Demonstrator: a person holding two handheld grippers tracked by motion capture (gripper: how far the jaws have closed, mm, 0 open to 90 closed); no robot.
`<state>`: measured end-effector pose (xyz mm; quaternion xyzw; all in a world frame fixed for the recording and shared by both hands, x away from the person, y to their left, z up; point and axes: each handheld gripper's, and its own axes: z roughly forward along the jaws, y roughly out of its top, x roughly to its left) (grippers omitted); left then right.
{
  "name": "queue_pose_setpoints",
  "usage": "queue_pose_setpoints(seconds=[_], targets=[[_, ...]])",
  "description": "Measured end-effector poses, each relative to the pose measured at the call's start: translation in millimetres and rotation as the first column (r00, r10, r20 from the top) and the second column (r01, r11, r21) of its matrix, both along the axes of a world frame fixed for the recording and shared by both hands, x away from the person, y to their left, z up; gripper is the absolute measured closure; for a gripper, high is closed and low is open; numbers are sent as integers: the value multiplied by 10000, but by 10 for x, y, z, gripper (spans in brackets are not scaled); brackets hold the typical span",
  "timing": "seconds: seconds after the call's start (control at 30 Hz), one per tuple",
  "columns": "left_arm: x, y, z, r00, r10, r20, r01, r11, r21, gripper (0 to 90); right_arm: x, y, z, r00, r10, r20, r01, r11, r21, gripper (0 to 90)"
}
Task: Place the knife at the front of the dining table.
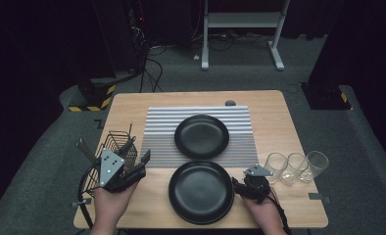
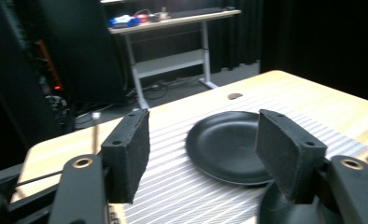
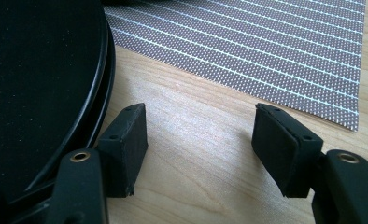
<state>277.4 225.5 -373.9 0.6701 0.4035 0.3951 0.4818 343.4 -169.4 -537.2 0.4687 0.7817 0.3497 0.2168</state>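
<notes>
A black plate (image 1: 201, 136) (image 2: 229, 144) lies on the grey striped placemat (image 1: 156, 127) (image 3: 266, 46). Nearer the front edge a second black plate (image 1: 201, 192) (image 3: 32, 84) rests on bare wood; it looks stacked on another. My left gripper (image 1: 137, 159) (image 2: 203, 154) is held open above the table's left side, between the wire basket and the near plate, with nothing between its jaws. My right gripper (image 1: 245, 182) (image 3: 201, 140) stands open low over bare wood just right of the near plate's rim, touching nothing.
A black wire basket (image 1: 113, 147) with cutlery sticking up stands at the left edge of the wooden table (image 1: 274, 117). Three clear glasses (image 1: 294, 167) stand in a row at the right front. A white desk frame (image 1: 240, 29) stands on the floor beyond.
</notes>
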Motion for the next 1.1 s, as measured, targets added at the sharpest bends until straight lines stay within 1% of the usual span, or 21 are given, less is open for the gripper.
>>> queue_pose_setpoints(seconds=[0.1, 0.13, 0.23, 0.27, 0.33, 0.37, 0.43, 0.53, 0.63, 0.7, 0.77, 0.87, 0.93, 0.97, 1.0, 1.03, 1.07, 1.1], targets=[[29, 39, 15, 9997, 81, -220, -79, 9999, 75, 338, -1, 2, 0, 10000, -10, 6, 10, 10000, -7, 357], [39, 55, 24, 9995, 191, -238, -187, 9997, 177, 335, 0, 1, 0, 10000, -3, 4, 3, 10000, -7, 357], [52, 71, 32, 9993, 272, -258, -265, 9993, 262, 323, 0, 1, 0, 10000, -1, 3, 1, 10000, -9, 357], [67, 87, 40, 9991, 315, -289, -304, 9989, 370, 323, 0, 1, 0, 10000, -4, 0, 4, 10000, -6, 357], [84, 108, 50, 9991, 223, -362, -206, 9987, 458, 330, 0, 1, 0, 10000, -5, 1, 5, 10000, -3, 357], [93, 117, 54, 9990, 164, -419, -147, 9990, 411, 341, 0, 0, 0, 10000, 1, 4, -1, 10000, -6, 357], [109, 135, 63, 9987, 129, -483, -107, 9989, 450, 342, -2, 3, -1, 10000, -2, 10, 2, 10000, -15, 358], [126, 166, 78, 9986, 225, -471, -205, 9989, 414, 342, -2, 2, -1, 10000, 1, 6, -1, 10000, -13, 358], [134, 181, 93, 9986, 347, -394, -323, 9976, 611, 341, -2, 1, 0, 10000, 6, 2, -6, 10000, -4, 357], [140, 186, 97, 9985, 398, -374, -374, 9973, 640, 339, -2, 1, 0, 10000, 7, 2, -7, 10000, -2, 357], [163, 226, 115, 9983, 357, -454, -332, 9980, 541, 360, -2, 0, 0, 10000, 6, 2, -6, 10000, 1, 357], [186, 249, 129, 9979, 322, -554, -292, 9981, 541, 365, -2, 0, -1, 10000, 14, 8, -14, 10000, -5, 358], [207, 274, 131, 9973, 298, -671, -265, 9984, 497, 391, -2, -1, -1, 10000, 16, 6, -16, 10000, 2, 357], [226, 296, 134, 9963, 201, -835, -171, 9992, 370, 401, -2, -1, -1, 10000, 18, 5, -18, 10000, 3, 357], [226, 296, 134, 9963, 201, -835, -171, 9992, 370, 408, -2, -1, -1, 10000, 18, 5, -18, 10000, 3, 357], [245, 323, 136, 9949, 77, -1002, -58, 9998, 195, 408, -3, -1, -1, 10000, 20, 3, -20, 10000, 3, 358], [278, 373, 129, 9921, -80, -1250, 68, 9999, -101, 431, -3, -1, -1, 10000, 17, 4, -17, 10000, 2, 357], [289, 387, 123, 9915, -40, -1299, 26, 9999, -109, 430, -4, -1, 0, 10000, 16, 0, -16, 10000, 7, 358]])
